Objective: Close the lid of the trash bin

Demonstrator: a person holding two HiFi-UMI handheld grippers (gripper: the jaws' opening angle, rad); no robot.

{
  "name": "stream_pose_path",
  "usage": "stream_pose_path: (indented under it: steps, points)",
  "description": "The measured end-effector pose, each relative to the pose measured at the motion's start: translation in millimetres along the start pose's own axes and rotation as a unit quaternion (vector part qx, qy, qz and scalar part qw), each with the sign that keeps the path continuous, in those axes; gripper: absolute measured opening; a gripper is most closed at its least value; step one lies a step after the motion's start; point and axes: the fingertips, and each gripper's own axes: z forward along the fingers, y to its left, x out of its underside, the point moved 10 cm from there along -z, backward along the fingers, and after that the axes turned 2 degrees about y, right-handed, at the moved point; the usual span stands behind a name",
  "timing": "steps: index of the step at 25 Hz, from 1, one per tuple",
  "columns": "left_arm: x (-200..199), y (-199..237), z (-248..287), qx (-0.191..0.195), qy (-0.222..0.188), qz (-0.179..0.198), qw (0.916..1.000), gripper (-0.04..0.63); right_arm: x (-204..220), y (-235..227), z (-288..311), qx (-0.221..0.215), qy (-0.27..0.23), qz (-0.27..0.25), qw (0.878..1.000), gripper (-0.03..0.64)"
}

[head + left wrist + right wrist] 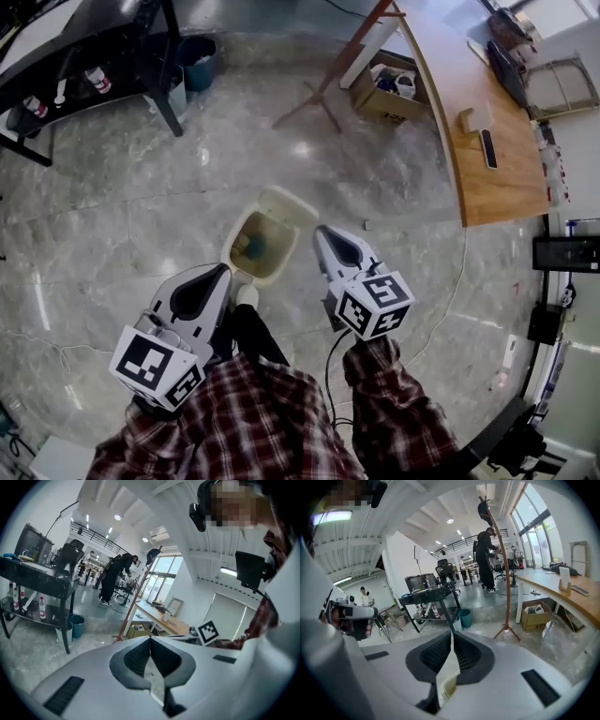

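A small beige trash bin [240,263] stands on the marble floor just ahead of my feet. Its lid [289,203] is tipped back at the far side, so the inside shows. My left gripper [223,271] hovers at the bin's near left rim, jaws closed together with nothing in them. My right gripper [322,231] hangs just right of the bin, level with the lid, also shut and holding nothing. In the left gripper view the left gripper [150,639] points out into the room. Below the right gripper [452,633], a strip of the beige bin [448,686] shows.
A black table [84,42] with bottles stands far left, a teal bucket [197,60] beside it. A wooden stand [323,89], a cardboard box [392,90] and a long wooden desk [483,131] lie far right. People stand in the distance [115,581].
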Motion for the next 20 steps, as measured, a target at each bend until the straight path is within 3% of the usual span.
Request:
stream_pose_path:
  steps: [7, 11, 20]
  points:
    - [43.5, 31.7, 23.0, -0.018, 0.038, -0.028, 0.9987, 0.009, 22.6, -44.4, 69.4, -0.035, 0.071, -0.032, 0.996, 0.017]
    - [55.7, 42.5, 30.2, -0.015, 0.056, -0.037, 0.9976, 0.011, 33.3, -65.6, 109.5, -0.054, 0.121, -0.051, 0.99, 0.081]
    - [98.7, 71.8, 54.1, -0.022, 0.098, -0.073, 0.9922, 0.009, 56.2, -114.5, 175.6, -0.051, 0.199, -0.102, 0.973, 0.084]
